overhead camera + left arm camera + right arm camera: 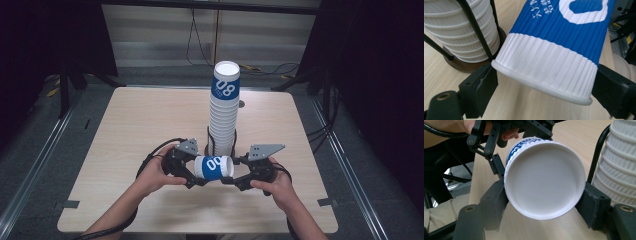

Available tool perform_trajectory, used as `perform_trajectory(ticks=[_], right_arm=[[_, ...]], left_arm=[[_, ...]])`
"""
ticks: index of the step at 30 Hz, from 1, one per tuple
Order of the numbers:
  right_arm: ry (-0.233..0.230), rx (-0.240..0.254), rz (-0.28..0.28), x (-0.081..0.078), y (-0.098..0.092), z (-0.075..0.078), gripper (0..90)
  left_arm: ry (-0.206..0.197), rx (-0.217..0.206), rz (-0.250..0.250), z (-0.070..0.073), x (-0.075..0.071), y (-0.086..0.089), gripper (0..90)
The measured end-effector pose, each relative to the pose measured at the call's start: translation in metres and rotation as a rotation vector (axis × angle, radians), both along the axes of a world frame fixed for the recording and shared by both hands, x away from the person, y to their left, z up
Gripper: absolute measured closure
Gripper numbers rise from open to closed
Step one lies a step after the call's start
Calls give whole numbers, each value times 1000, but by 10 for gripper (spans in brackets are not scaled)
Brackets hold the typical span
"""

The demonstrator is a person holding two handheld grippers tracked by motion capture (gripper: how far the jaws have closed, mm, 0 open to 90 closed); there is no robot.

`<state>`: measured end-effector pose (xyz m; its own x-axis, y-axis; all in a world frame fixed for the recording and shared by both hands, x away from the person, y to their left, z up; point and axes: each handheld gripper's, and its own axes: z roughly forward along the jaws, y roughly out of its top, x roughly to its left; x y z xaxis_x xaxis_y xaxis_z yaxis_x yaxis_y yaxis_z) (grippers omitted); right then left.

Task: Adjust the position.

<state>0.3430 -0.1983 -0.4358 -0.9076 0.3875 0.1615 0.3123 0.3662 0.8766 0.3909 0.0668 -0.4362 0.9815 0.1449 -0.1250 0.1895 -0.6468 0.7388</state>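
A ribbed paper cup, blue with a white band, lies on its side just above the wooden table, held from both ends. My left gripper is shut on its rolled-rim end, one black jaw on each side of the white band. My right gripper is shut on the base end, whose white recessed bottom faces that gripper's camera. Just behind stands a tall stack of similar cups, topped by a blue one marked 08.
The stack sits in a black wire holder on a dark round base, close behind both grippers. Cables and dark stands lie on the floor beyond the table's far edge. Bare wood spreads to left and right.
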Motion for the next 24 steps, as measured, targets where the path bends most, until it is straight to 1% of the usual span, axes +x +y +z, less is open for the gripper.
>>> perform_trajectory(ticks=[1,6,9,11,12,13,14,16,18,21,22,23,24], right_arm=[[1,1,0,0,0,0,296],[2,4,3,0,0,0,298],[3,3,4,0,0,0,297],[6,3,5,0,0,0,298],[6,4,6,0,0,0,297],[9,5,7,0,0,0,298],[9,4,8,0,0,0,298],[6,0,7,0,0,-1,298],[8,1,7,0,0,0,297],[10,3,10,0,1,-1,298],[10,1,10,0,1,-1,298],[17,4,9,0,1,-1,297],[18,6,12,1,1,-2,297]], left_arm=[[7,-2,4,0,0,0,94],[8,4,-5,0,1,0,90],[10,-6,-9,0,1,-1,91],[12,-16,-6,0,0,-2,101],[10,-8,-12,1,0,-2,103],[12,-17,-20,1,0,-2,111],[10,-14,-23,1,0,-2,126],[4,-14,-25,1,0,-3,126],[9,-17,-27,1,0,-2,130],[7,-11,-21,2,-1,-2,135],[1,9,-26,3,-1,-2,139],[-1,-1,-21,3,-2,-2,142],[-4,7,-26,3,-2,-2,146]])
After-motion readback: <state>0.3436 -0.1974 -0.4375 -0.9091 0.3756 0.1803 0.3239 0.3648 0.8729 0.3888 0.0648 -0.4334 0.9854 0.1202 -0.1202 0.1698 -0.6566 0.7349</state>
